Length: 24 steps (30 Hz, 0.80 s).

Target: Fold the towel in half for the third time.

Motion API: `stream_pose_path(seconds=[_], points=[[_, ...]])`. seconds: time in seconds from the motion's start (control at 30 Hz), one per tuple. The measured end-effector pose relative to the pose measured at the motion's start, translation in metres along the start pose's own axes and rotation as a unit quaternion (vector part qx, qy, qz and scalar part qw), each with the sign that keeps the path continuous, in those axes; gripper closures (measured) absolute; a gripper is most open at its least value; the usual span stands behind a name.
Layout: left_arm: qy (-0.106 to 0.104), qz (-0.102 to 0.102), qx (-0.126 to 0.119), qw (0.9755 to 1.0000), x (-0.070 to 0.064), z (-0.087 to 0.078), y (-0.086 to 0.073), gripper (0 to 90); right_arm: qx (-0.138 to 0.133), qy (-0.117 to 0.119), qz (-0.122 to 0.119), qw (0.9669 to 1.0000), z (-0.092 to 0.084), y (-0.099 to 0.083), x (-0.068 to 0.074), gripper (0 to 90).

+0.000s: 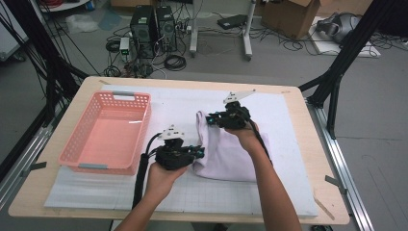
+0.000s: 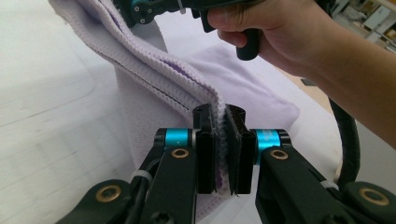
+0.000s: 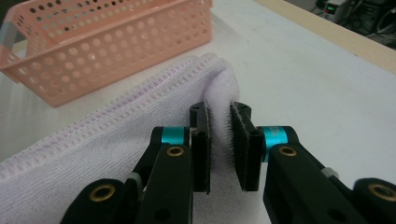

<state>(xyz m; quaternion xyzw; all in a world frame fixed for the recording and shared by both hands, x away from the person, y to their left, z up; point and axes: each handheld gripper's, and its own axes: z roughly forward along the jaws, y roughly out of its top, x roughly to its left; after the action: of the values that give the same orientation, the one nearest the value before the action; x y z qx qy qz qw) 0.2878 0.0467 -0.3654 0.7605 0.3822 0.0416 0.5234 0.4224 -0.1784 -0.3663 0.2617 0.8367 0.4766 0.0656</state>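
Lilac terry towel [image 1: 226,154], folded with stitched hems, is pinched by left gripper [image 2: 223,154] and right gripper [image 3: 219,144] jaws.

grippers [image 1: 199,153]: blk | teal collars | brass screws | blk cables | bare forearms

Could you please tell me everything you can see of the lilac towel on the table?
The towel is pale lilac terry cloth with a stitched hem, folded into layers. Its left edge is lifted off the white mat while the rest lies there. The left gripper is shut on the near corner, the right gripper on the far corner. The pink basket stands apart at its left.
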Motion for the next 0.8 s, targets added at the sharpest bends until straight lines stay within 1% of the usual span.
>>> stream_pose_path(seconds=[0.1, 0.17, 0.2, 0.23, 0.33, 0.37, 0.4, 0.53, 0.57, 0.6, 0.63, 0.67, 0.7, 0.77, 0.8], points=[[-0.012, 0.003, 0.007, 0.9999, -0.006, 0.016, 0.004, 83.2, -0.003, -0.012, 0.009, 0.9999, -0.013, -0.008, -0.008, 79.0], [-0.015, 0.004, 0.009, 0.9998, -0.007, 0.019, 0.004, 83.2, -0.005, -0.018, 0.011, 0.9998, -0.020, -0.013, -0.011, 79.0], [-0.024, 0.004, 0.013, 0.9996, -0.010, 0.028, 0.006, 83.2, -0.005, -0.021, 0.011, 0.9997, -0.024, -0.016, -0.014, 79.0], [-0.027, 0.005, 0.014, 0.9995, -0.011, 0.032, 0.006, 83.1, -0.002, -0.023, 0.016, 0.9996, -0.027, -0.017, -0.015, 79.1], [-0.037, 0.003, 0.015, 0.9992, -0.015, 0.044, 0.008, 83.1, 0.001, -0.033, 0.016, 0.9993, -0.035, -0.023, -0.020, 79.1], [-0.037, 0.003, 0.015, 0.9992, -0.015, 0.044, 0.008, 83.1, 0.001, -0.038, 0.018, 0.9991, -0.038, -0.026, -0.022, 79.0], [-0.042, 0.002, 0.015, 0.9990, -0.018, 0.051, 0.009, 83.0, 0.003, -0.041, 0.021, 0.9990, -0.040, -0.028, -0.024, 79.0], [-0.047, 0.002, 0.019, 0.9987, -0.024, 0.064, 0.010, 82.9, 0.005, -0.049, 0.024, 0.9985, -0.048, -0.038, -0.030, 79.1], [-0.047, 0.002, 0.019, 0.9987, -0.024, 0.064, 0.010, 82.9, 0.005, -0.049, 0.024, 0.9985, -0.048, -0.038, -0.030, 79.1], [-0.049, 0.001, 0.021, 0.9986, -0.027, 0.071, 0.010, 82.7, 0.007, -0.055, 0.028, 0.9981, -0.052, -0.043, -0.033, 79.0], [-0.050, -0.001, 0.020, 0.9985, -0.028, 0.075, 0.009, 82.6, 0.007, -0.056, 0.028, 0.9980, -0.054, -0.044, -0.034, 79.0], [-0.050, -0.001, 0.020, 0.9985, -0.028, 0.075, 0.009, 82.4, 0.008, -0.058, 0.028, 0.9979, -0.056, -0.047, -0.035, 79.0], [-0.051, -0.001, 0.021, 0.9985, -0.030, 0.079, 0.008, 82.0, 0.008, -0.060, 0.030, 0.9977, -0.057, -0.048, -0.036, 79.0], [-0.055, -0.003, 0.018, 0.9983, -0.031, 0.084, 0.007, 79.8, 0.010, -0.062, 0.029, 0.9976, -0.060, -0.051, -0.037, 79.1], [-0.056, -0.004, 0.017, 0.9983, -0.032, 0.084, 0.007, 76.1, 0.010, -0.063, 0.029, 0.9975, -0.061, -0.052, -0.037, 79.1]])
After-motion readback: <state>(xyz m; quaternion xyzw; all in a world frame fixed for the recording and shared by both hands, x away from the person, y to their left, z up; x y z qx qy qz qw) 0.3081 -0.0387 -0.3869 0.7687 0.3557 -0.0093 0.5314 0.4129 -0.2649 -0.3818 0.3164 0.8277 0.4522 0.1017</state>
